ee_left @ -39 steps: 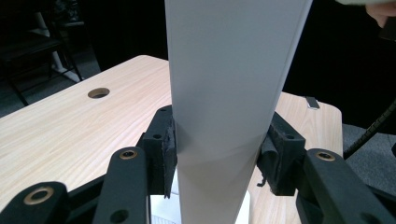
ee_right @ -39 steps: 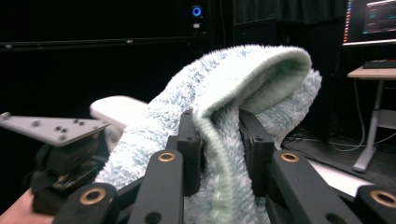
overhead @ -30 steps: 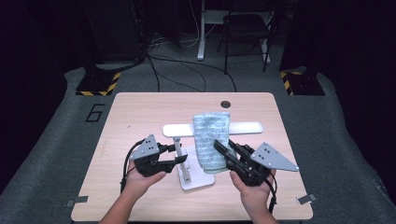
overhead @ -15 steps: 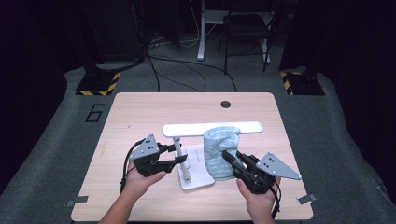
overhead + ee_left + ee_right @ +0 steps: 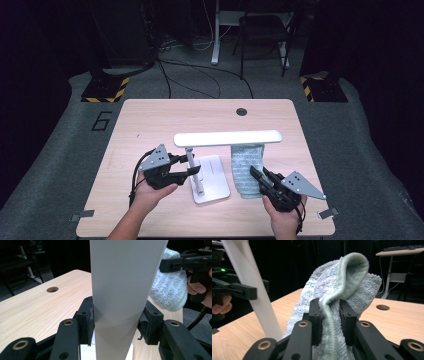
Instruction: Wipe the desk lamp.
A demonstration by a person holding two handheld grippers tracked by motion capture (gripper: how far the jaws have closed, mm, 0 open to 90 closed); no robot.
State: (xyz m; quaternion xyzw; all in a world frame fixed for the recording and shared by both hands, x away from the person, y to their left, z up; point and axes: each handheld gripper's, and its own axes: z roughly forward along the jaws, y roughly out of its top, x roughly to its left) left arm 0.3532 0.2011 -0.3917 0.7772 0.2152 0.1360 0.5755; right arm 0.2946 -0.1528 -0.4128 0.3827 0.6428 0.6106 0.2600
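A white desk lamp stands mid-table, with a flat base (image 5: 215, 186), a thin stem (image 5: 192, 169) and a long level head (image 5: 227, 138). My left gripper (image 5: 192, 165) is shut on the stem (image 5: 120, 290), one pad pressed on each side. A pale green towel (image 5: 246, 162) runs from under the lamp head down to the table at the right of the base. My right gripper (image 5: 255, 175) is shut on a raised fold of that towel (image 5: 337, 285), near its front end. The towel (image 5: 170, 290) and the right gripper (image 5: 186, 262) also show beyond the stem.
The wooden table (image 5: 150, 125) has a round cable hole (image 5: 242, 111) near its far edge. Both hands work close to the front edge. Behind the table are cables on the grey floor, a chair and desk legs.
My right gripper has come down and toward the front edge with the towel. The towel, earlier lying over the lamp head, now lies below it. The left gripper has stayed on the stem.
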